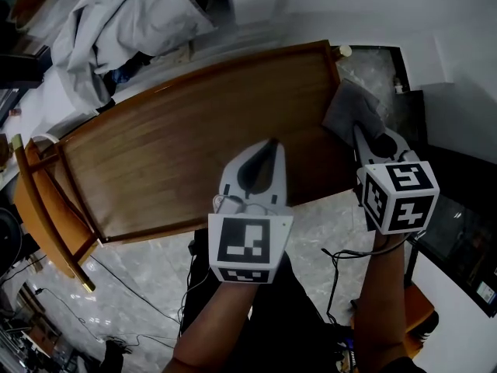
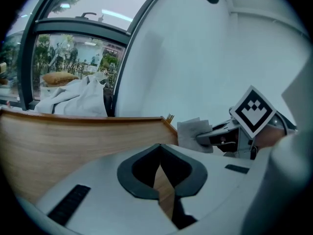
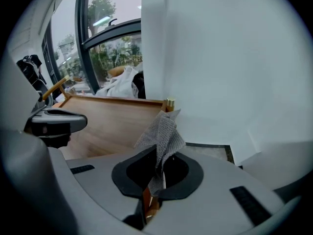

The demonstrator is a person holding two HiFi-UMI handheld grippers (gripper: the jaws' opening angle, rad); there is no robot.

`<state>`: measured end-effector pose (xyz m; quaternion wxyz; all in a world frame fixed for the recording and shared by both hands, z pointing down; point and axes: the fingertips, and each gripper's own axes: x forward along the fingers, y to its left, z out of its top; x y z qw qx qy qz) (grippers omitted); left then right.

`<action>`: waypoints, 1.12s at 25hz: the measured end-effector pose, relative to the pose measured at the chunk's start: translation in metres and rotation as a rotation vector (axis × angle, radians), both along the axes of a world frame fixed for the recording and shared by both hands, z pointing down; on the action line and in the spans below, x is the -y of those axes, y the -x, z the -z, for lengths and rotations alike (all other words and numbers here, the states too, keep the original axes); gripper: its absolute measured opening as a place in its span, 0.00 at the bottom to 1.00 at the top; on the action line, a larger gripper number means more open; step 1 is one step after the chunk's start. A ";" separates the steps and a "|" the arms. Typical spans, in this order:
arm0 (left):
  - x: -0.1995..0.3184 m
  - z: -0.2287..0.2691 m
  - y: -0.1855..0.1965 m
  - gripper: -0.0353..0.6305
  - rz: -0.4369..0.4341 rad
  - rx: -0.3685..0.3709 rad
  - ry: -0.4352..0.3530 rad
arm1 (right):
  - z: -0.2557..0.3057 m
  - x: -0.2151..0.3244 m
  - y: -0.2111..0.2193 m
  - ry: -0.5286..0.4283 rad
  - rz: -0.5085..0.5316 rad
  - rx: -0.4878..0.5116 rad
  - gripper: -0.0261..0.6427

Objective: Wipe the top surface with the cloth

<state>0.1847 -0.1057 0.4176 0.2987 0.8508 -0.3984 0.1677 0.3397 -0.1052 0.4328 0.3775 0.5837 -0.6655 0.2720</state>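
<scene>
The brown wooden top [image 1: 178, 142] with a raised rim fills the middle of the head view. A grey cloth [image 1: 353, 109] hangs over its right end, and my right gripper [image 1: 360, 133] is shut on it. In the right gripper view the cloth [image 3: 164, 133] stands up out of the jaws of the right gripper [image 3: 157, 173], above the wooden top [image 3: 112, 119]. My left gripper [image 1: 266, 148] hovers over the near middle of the top, shut and empty. In the left gripper view, the left gripper [image 2: 160, 166] points across the wooden top [image 2: 73, 141], with the cloth [image 2: 190, 133] to the right.
A heap of white fabric [image 1: 124, 22] lies beyond the far left edge. A wooden frame [image 1: 46, 208] stands at the left end. A brass knob [image 1: 344, 50] caps the far right corner. Cables [image 1: 116, 301] trail over the marble floor. A dark cabinet [image 1: 458, 208] stands at the right.
</scene>
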 end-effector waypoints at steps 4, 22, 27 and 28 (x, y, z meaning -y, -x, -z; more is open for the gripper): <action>0.000 0.000 0.008 0.07 0.010 0.003 0.004 | 0.016 0.002 0.009 -0.029 0.014 -0.004 0.08; -0.020 0.045 0.310 0.07 0.421 0.078 -0.032 | 0.026 -0.007 0.415 -0.072 0.499 0.476 0.08; -0.041 0.046 0.372 0.07 0.474 0.076 -0.030 | 0.015 -0.031 0.503 -0.029 0.588 0.581 0.08; -0.044 0.046 0.381 0.07 0.483 0.073 -0.030 | 0.014 -0.034 0.517 -0.024 0.598 0.596 0.08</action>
